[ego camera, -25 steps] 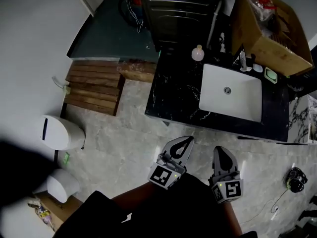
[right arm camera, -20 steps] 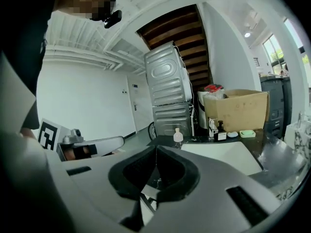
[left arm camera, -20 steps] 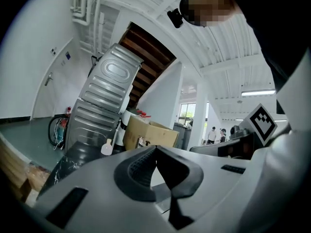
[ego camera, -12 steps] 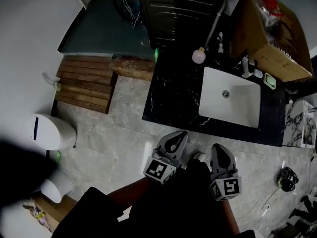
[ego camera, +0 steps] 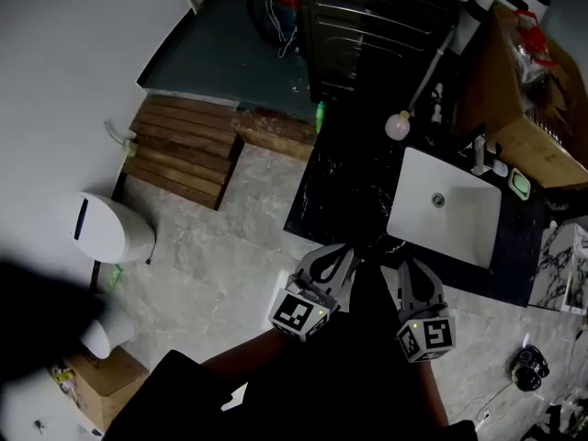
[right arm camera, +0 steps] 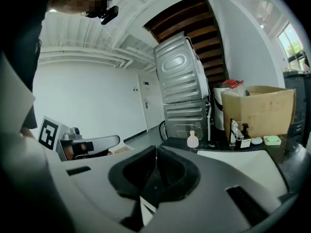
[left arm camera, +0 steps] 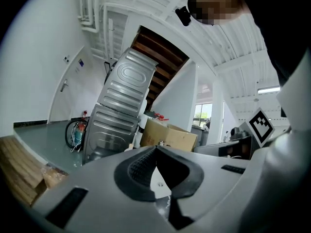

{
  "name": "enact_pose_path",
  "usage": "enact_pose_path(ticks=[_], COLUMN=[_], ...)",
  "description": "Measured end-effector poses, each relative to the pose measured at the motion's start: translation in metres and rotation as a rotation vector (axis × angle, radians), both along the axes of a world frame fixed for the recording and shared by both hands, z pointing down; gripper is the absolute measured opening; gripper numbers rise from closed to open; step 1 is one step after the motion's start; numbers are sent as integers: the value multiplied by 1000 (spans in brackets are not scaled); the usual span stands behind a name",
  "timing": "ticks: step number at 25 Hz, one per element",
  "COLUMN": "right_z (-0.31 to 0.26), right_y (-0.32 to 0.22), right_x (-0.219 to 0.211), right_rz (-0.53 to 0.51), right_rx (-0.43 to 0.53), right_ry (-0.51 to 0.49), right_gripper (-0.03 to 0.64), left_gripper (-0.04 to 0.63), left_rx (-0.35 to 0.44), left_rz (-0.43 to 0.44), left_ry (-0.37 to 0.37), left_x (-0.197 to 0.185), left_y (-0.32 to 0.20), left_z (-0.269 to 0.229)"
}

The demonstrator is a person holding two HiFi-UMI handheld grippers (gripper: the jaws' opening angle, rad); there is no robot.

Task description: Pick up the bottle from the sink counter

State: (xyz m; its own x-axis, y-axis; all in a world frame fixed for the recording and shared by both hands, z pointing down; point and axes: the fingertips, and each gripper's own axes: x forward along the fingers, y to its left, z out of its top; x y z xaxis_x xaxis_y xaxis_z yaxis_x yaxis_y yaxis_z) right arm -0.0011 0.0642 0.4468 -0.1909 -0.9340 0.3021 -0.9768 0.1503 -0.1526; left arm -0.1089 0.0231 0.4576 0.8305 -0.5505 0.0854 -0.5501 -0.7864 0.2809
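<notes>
Judge the task at its very start: nothing lifted, approach and grasp both left to do. See black marble desk (ego camera: pixel 340 182) ahead, with bare top left of the basin, open for a reach in from the near edge. Note grey metal appliance (ego camera: pixel 377 16) hard against the far edge and cardboard box (ego camera: pixel 533 108) over the far right corner, closing off room behind. Mark white sink (ego camera: pixel 450 219) sunk into the right half. Record left gripper (ego camera: pixel 344 252) and right gripper (ego camera: pixel 407 268) low at the near edge, fingers of each pressed together, gripping nothing. Locate bottle (ego camera: pixel 397 125), small, round-bodied, upright on the desk just off the sink's far left corner, well apart from both grippers.
</notes>
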Motion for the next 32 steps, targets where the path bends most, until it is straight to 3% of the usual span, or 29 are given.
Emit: enact_pose_path(ticks=[9, 18, 24, 32], right_z=[14, 20, 41, 84], right_y=[-75, -151, -190, -241], right_x=[53, 91, 123, 150], right_rz=[-5, -52, -54, -104], right_rx=[30, 62, 42, -44], right_ry=[-55, -60, -52, -11], right_gripper=[40, 40, 40, 41], left_gripper=[12, 12, 12, 12], left_rx=[-37, -11, 5, -36], left_rz=[-105, -141, -166, -218], left_ry=[-36, -81, -109, -98], left_x=[27, 79, 108, 129], left_y=[-55, -129, -166, -194], left_z=[-4, -16, -7, 11])
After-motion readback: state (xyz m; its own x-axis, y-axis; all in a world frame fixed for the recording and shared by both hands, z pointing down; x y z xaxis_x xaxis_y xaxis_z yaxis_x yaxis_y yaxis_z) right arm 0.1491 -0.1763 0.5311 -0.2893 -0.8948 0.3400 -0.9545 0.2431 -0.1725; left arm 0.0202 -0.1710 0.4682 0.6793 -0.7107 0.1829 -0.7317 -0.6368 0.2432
